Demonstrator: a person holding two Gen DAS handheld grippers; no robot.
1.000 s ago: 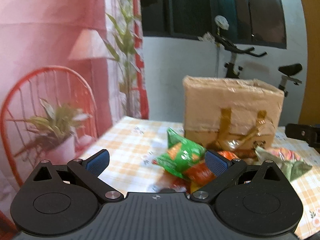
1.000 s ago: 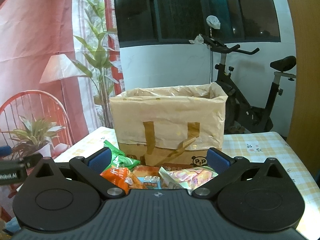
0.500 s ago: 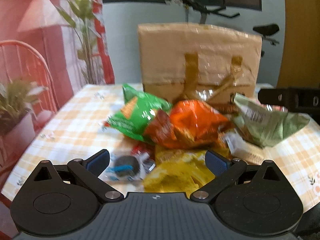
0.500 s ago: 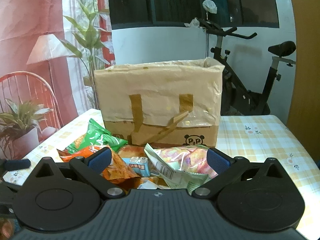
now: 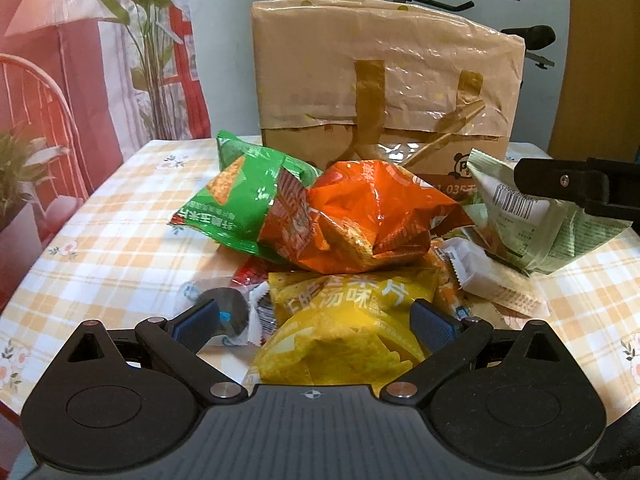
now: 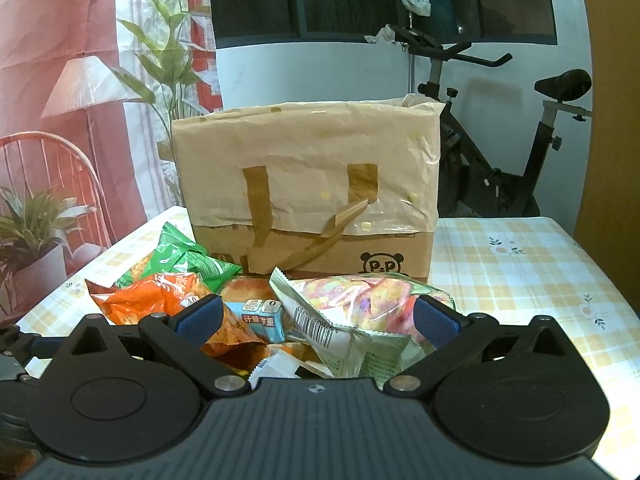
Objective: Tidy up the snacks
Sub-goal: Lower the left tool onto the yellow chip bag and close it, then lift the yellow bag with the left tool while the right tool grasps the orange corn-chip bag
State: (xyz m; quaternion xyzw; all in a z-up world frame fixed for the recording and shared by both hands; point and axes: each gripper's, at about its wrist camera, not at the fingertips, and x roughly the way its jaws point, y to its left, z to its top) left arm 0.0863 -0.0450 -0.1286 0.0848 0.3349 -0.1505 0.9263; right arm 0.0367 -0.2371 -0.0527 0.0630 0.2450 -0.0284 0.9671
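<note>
A pile of snack packets lies on the checked tablecloth [image 5: 120,248] in front of a tall brown paper bag [image 5: 384,76]. My left gripper [image 5: 316,326] is open, its blue pads on either side of a yellow chip bag [image 5: 344,320]. Behind that lie an orange bag [image 5: 372,220] and a green bag [image 5: 248,196]. A small dark cookie packet [image 5: 228,314] rests by the left pad. My right gripper [image 6: 316,318] is open above a pale green clear packet [image 6: 360,312], with an orange bag [image 6: 160,300] and a small blue carton [image 6: 262,318] to its left.
The brown paper bag [image 6: 308,188] stands open-topped at the back of the table. An exercise bike [image 6: 500,160] stands behind the table on the right. A red printed backdrop with a chair and plants [image 6: 60,140] hangs on the left. Bare tablecloth [image 6: 520,276] lies right of the pile.
Both grippers have come lower and closer to the pile. The left one swung right from the backdrop side, and the yellow bag now sits between its pads. Both stayed open.
</note>
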